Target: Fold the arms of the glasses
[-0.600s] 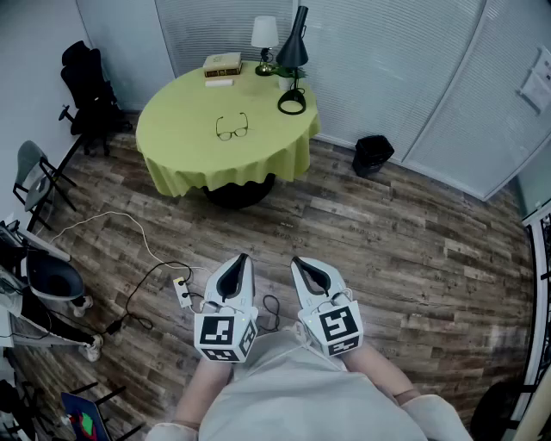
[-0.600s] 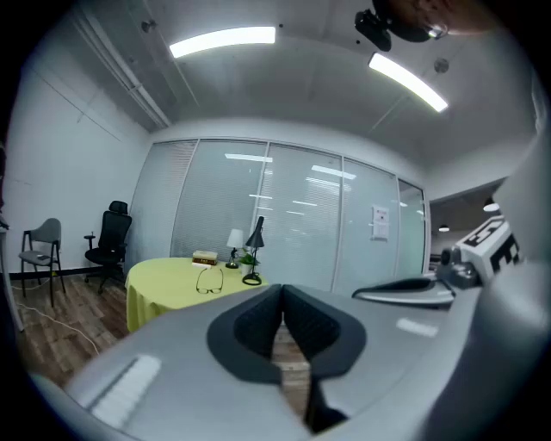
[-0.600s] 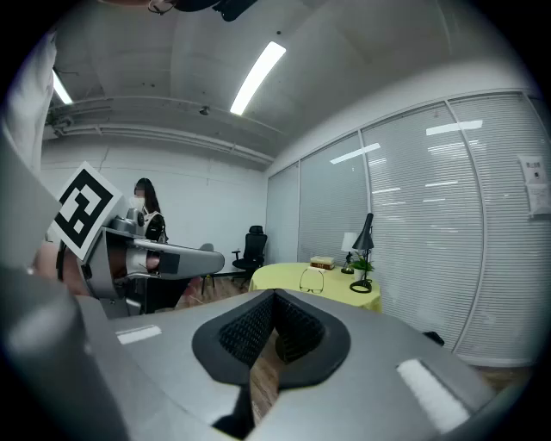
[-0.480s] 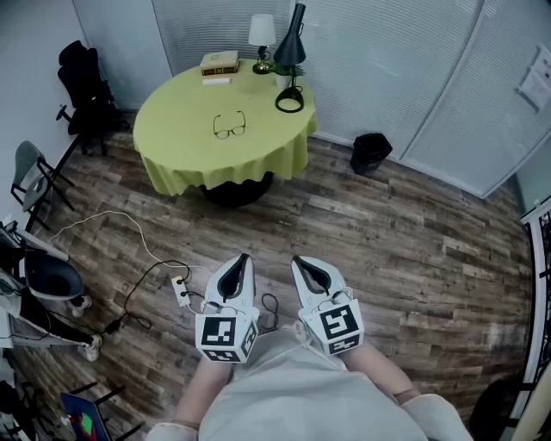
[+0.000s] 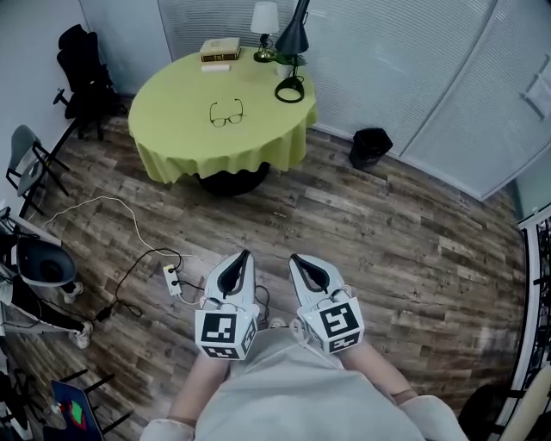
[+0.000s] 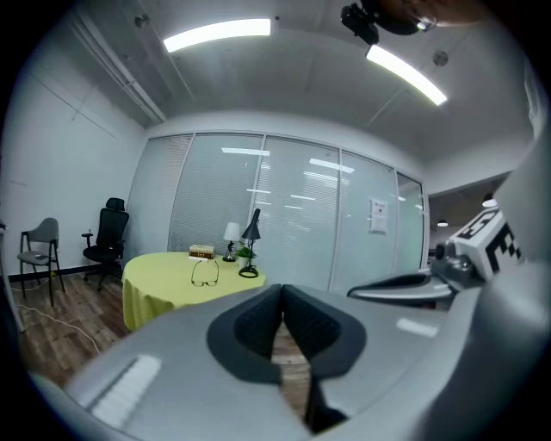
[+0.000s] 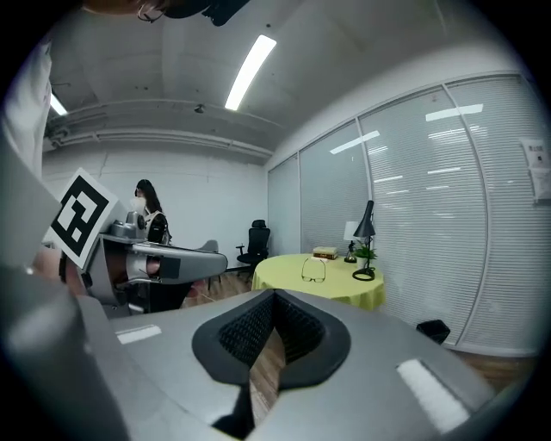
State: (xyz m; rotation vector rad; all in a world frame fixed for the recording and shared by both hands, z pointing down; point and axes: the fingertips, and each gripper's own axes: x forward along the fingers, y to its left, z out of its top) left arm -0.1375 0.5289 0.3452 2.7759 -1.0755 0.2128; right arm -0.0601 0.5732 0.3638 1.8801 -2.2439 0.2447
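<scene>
Holds the left gripper low in front of the body, above the wood floor, jaws pressed together at the tips, with nothing between them. Holds the right gripper just beside it, not touching it, likewise closed tip to tip and empty. Touches nothing with either claw. Points both toward the round table under its yellow-green cloth, well apart from them across the room. Has the glasses lying there near the middle of the tabletop, arms spread open and reaching toward the far side, lenses toward the near edge, clear of everything else. Faces, along the table's far edge, a stack of books, a small white-shaded lamp and a black desk lamp on a ring base.
</scene>
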